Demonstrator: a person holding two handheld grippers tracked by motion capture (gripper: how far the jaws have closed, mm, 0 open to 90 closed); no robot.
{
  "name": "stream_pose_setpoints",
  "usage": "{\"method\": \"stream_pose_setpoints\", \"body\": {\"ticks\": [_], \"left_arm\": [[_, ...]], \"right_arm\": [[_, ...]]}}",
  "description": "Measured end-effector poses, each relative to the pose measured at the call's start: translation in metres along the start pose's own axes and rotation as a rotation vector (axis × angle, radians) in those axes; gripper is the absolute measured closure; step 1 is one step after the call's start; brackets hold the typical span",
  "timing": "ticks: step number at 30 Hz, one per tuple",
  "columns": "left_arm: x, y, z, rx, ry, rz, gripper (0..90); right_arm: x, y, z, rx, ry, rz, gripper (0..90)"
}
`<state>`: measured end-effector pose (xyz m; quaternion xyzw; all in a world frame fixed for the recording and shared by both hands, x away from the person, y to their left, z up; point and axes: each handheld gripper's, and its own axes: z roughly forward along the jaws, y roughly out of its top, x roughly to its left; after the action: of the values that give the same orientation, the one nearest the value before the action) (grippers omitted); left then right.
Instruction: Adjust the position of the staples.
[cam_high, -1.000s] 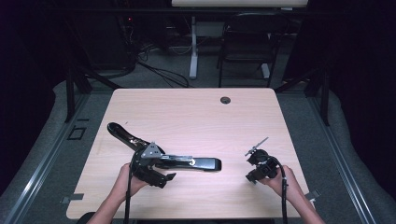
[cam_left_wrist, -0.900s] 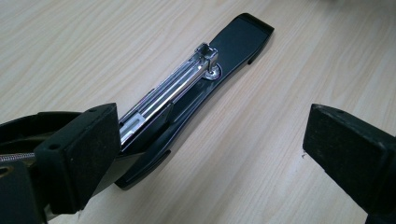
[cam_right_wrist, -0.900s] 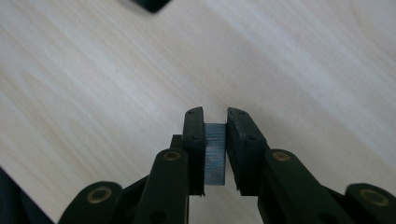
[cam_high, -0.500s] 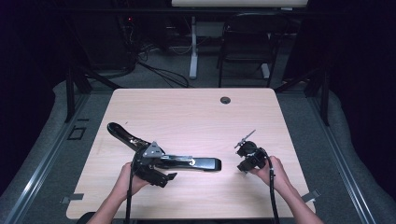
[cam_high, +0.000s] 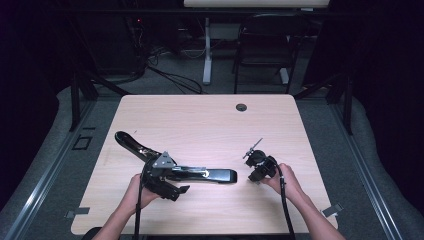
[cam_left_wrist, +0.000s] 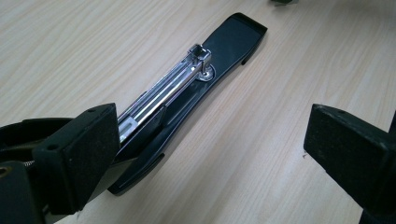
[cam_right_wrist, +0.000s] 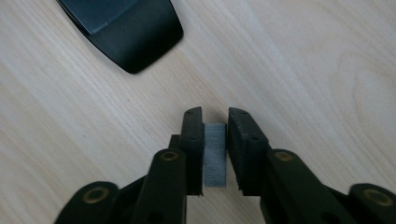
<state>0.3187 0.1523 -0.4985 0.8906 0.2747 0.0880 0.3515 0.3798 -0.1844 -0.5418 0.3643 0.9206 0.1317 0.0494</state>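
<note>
Biggest thing here is the table (cam_high: 200, 120), pale wood with loads of bare room on the far half and a small round grommet (cam_high: 241, 107) near the far edge. All the action sits close to the person's side.

Next down is the stapler (cam_high: 200, 174), flipped wide open. Its base and metal staple channel lie flat, long axis running roughly left-right across the table, black front end pointing at the right hand. The lid arm (cam_high: 132, 143) swings off up and to the left. In the left gripper view the shiny channel (cam_left_wrist: 173, 88) runs away from the camera, open side up as far as can be told.

The left gripper (cam_high: 162, 177) sits over the hinge end. Its jaws stand wide apart: one pad is right beside the channel, the other is off over bare wood, so it's not pinching anything, more parked by the stapler.

The right gripper (cam_right_wrist: 215, 140) is clamped on a little grey strip of staples (cam_right_wrist: 215, 154), held between both pads, though the jaws have just been opening a touch. The stapler's rounded black tip (cam_right_wrist: 135, 37) is ahead and to the left of those jaws, near but apart.

So the right hand is the nearer one for loading. Looks like the strip has to line up with that channel's long axis before dropping in, with plenty of clear table around the tip to adjust.
</note>
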Motion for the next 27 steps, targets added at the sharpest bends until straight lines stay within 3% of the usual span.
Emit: {"method": "stream_pose_setpoints", "body": {"ticks": [2, 4, 13, 18, 22, 27], "left_arm": [[0.001, 0.0, 0.0, 0.004, 0.007, -0.009, 3.7], [0.003, -0.001, -0.001, 0.003, 0.006, -0.018, 3.5], [0.005, -0.002, -0.002, 0.004, -0.002, -0.03, 2.5], [0.007, -0.003, -0.003, -0.003, -0.001, -0.038, 1.8], [0.007, -0.003, -0.004, -0.003, 0.0, -0.039, 1.7], [0.008, -0.003, -0.004, -0.004, 0.001, -0.039, 1.4]], "right_arm": [[-0.002, -0.001, -0.003, -0.04, 0.033, 0.015, 71.0], [-0.002, -0.002, -0.005, -0.065, 0.033, 0.026, 70.1], [-0.003, -0.001, -0.004, -0.018, 0.027, 0.017, 67.9], [-0.004, -0.002, 0.0, 0.002, 0.029, 0.016, 70.3], [-0.002, -0.002, 0.003, 0.009, 0.019, 0.01, 77.3], [-0.002, -0.002, 0.003, 0.012, 0.01, 0.007, 78.0]]}}
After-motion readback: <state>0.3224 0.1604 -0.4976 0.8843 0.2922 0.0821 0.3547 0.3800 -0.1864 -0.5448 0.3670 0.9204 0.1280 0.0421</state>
